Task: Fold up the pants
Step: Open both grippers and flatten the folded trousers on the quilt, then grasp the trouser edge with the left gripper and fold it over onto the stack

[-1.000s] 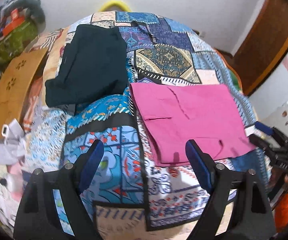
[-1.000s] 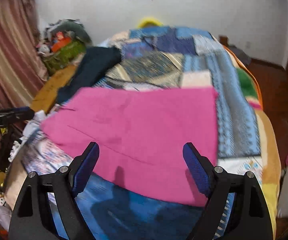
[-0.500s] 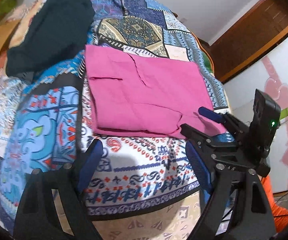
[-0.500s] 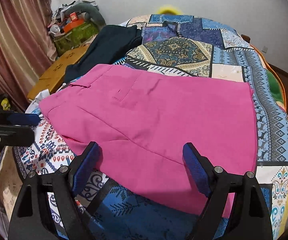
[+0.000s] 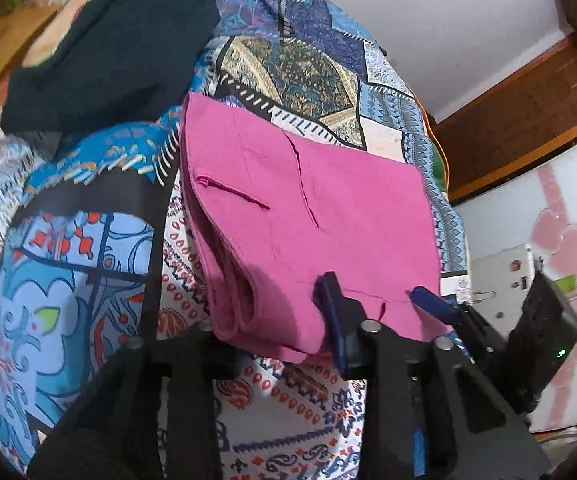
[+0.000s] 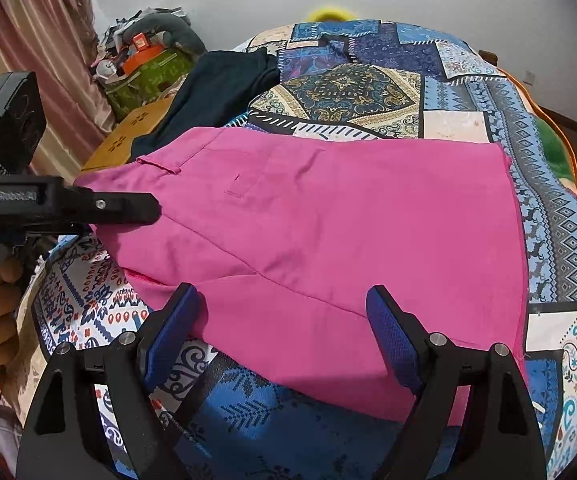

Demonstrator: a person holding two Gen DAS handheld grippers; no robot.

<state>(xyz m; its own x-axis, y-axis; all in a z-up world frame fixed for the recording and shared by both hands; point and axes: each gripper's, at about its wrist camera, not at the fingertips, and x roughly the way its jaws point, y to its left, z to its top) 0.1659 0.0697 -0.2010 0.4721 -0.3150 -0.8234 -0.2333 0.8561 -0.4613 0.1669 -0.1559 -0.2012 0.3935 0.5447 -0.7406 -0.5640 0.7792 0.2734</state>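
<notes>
The folded pink pants [image 5: 312,216] lie flat on the patchwork bedspread; they also show in the right wrist view [image 6: 348,232]. My left gripper [image 5: 272,336] is shut on the pants' near folded edge; in the right wrist view it reaches in from the left [image 6: 128,208] at the waistband corner. My right gripper [image 6: 284,336] is open, its blue pads [image 6: 392,336] straddling the near edge of the pants. Its fingertips [image 5: 428,300] show in the left wrist view at the pants' right corner.
A dark folded garment [image 5: 108,48] lies on the bedspread [image 5: 88,264] beyond the pants, also in the right wrist view [image 6: 216,92]. A pile of clutter [image 6: 148,56] and a curtain [image 6: 28,60] stand left. A white appliance [image 5: 568,208] is right.
My left gripper moved forward to the pants' near edge and shut on it. My right gripper moved in closer to the pants' near edge, still open.
</notes>
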